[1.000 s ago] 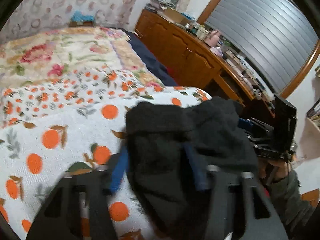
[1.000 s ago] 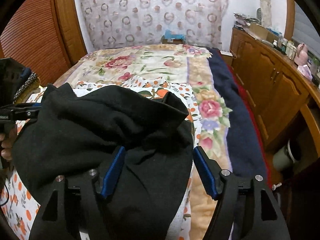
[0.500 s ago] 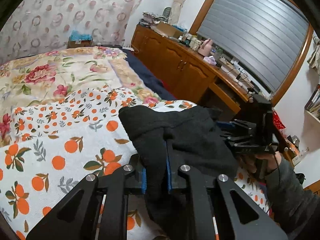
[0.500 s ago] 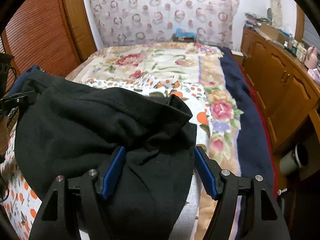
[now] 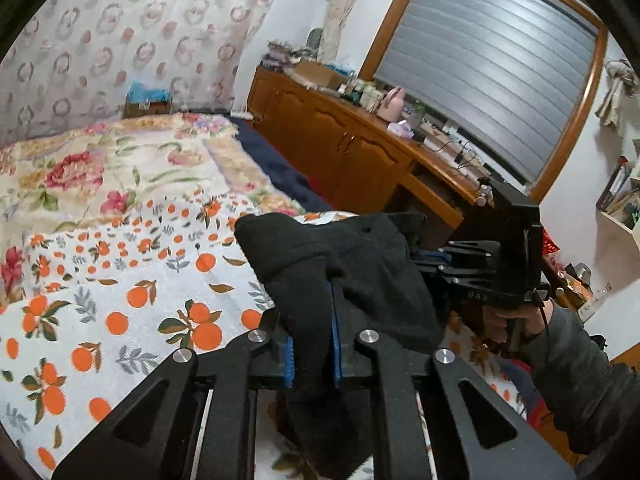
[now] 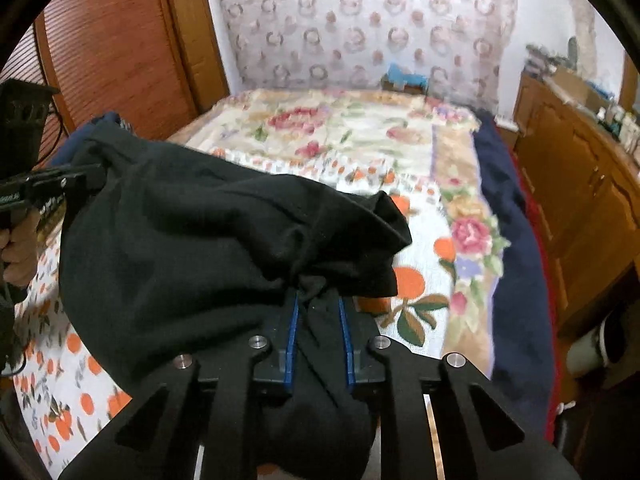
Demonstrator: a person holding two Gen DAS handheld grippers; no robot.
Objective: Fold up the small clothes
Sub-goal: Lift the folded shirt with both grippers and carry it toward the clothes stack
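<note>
Left claw (image 5: 312, 336): clenched on the black garment (image 5: 344, 276), with a thick bunch of dark cloth pinched between the blue pads (image 5: 335, 340) and hanging below them. Against the view from a second ago, when its jaws stood apart around the cloth, they have just been closing and the fabric is now caught between them; the claw also sits higher above the bed (image 5: 120, 288), so the garment's left end is off the orange-print blanket. Right claw (image 6: 318, 336): also grasping the black garment (image 6: 192, 248). Half a second ago its jaws stood wide, either side of the cloth; they have just been closing, and a gathered fold is now nipped between the blue pads (image 6: 347, 344). In the left wrist view the right claw (image 5: 436, 264) is seen side-on at the garment's far end, held by a hand (image 5: 516, 320) in a grey sleeve. The garment now hangs slack between the two claws, above the near part of the bed, over the orange-print blanket (image 6: 416, 280) and close to the bed's near right edge. Assessment: both ends appear secured, so the pick-up step looks complete and folding proper has not begun. The next move likely calls for drawing the claws apart to spread the cloth flat. Risk: both grips hold bunched cloth rather than a clean hem, so the piece may spread unevenly.
</note>
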